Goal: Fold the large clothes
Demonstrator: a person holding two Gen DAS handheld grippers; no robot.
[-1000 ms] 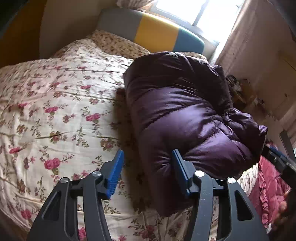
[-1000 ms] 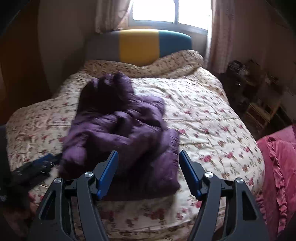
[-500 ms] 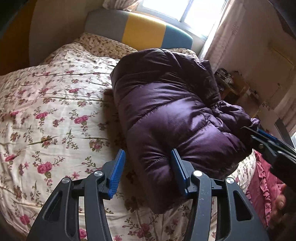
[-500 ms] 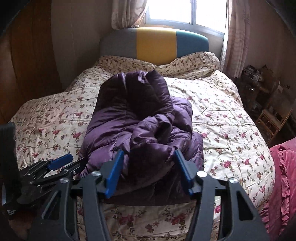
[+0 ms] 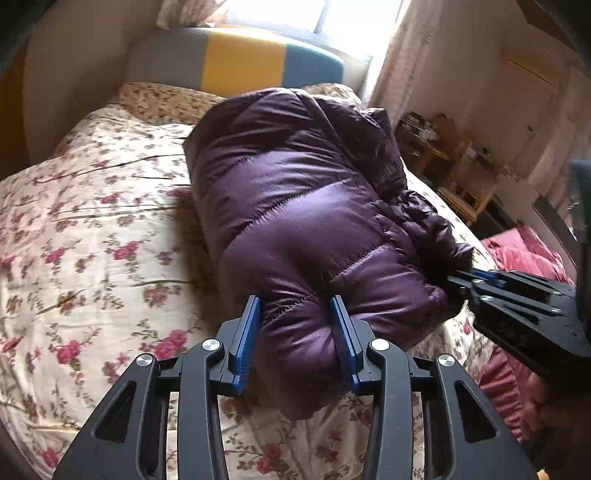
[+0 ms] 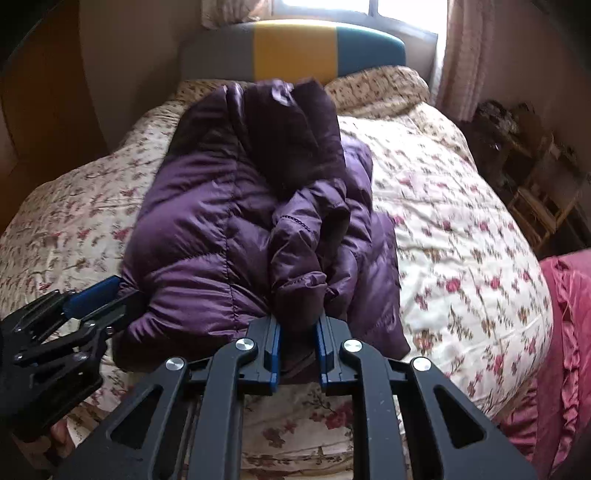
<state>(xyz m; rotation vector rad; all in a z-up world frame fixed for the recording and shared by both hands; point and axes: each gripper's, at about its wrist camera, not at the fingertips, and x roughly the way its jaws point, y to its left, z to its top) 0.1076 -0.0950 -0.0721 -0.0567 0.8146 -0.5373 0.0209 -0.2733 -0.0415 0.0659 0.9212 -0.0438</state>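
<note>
Left wrist: tongs pinch jacket.

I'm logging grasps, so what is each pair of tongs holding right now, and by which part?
Both grip the purple puffer jacket at its near end: left tongs pinch the quilted corner, right tongs clamp a bunched fold.

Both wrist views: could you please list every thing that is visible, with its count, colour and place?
jacket: one, purple, puffy, bundled on the middle of the bed.
bedspread: one, cream with pink flowers, covering the bed under the jacket.
headboard: one, grey, yellow and teal, at the far end of the bed.
window: one, bright, above the headboard.
curtain: one, pale pink, to the right of the window.
shelves: wooden, cluttered, right of the bed.
pink fabric: one, ruffled, at the bed's near right.
left gripper: black with blue pads, closing around the jacket's near edge.
right gripper: black with blue pads, pinching a jacket fold.
</note>
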